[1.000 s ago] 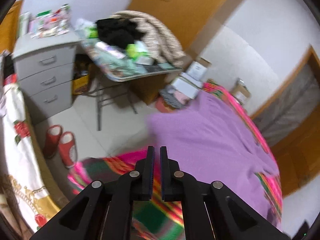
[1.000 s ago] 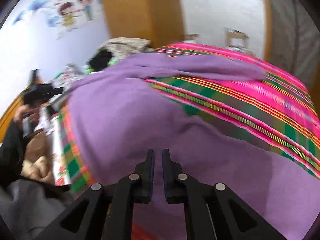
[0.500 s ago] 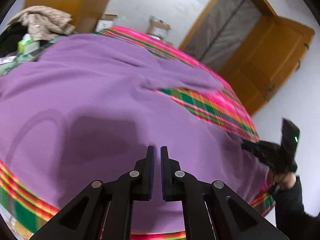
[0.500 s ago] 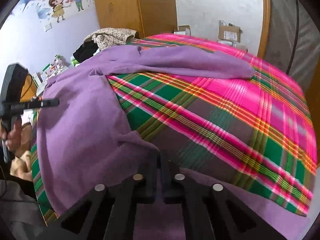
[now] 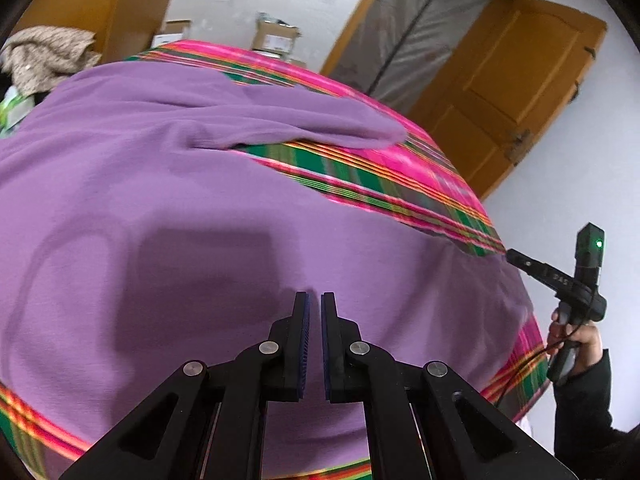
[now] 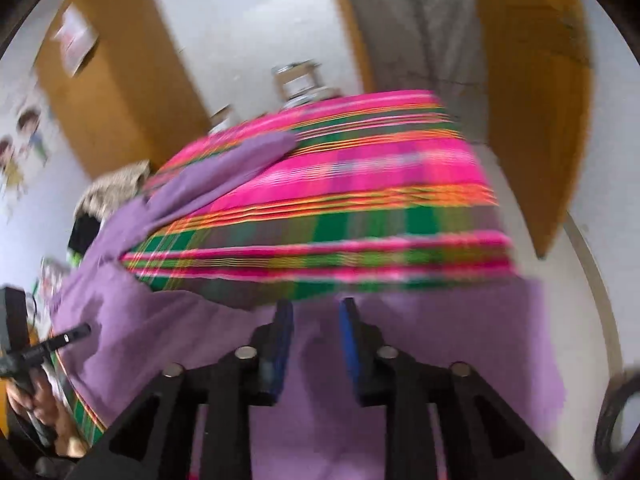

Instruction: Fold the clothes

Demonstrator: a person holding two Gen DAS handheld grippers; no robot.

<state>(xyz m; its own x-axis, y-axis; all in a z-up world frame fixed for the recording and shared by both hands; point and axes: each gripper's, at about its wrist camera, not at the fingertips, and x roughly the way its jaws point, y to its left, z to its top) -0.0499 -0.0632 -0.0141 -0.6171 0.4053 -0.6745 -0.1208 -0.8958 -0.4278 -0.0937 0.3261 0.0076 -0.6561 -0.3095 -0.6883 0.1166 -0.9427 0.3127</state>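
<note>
A purple garment [image 5: 208,208] lies spread flat over a bed covered with a pink, green and orange plaid blanket [image 5: 384,176], and it takes up most of the near side of that bed. One long sleeve [image 5: 320,120] stretches away from the body of the garment across the blanket, so a wedge of plaid shows between sleeve and body. The left hand-held gripper [image 5: 314,300] hangs above the broad purple middle with its jaws clenched together and no cloth between them. The right hand-held gripper [image 6: 316,312] sits over the garment's edge where purple meets plaid; its jaws are opening, and nothing is pinched between them, though this view is blurred. From the left wrist view that right tool shows at the bed's far right side, carried by a hand [image 5: 576,336] in a dark sleeve. Beyond the bed stand a wooden door [image 5: 516,80], cardboard boxes [image 5: 276,38] by the white wall, and a heap of patterned cloth [image 5: 44,56].
</note>
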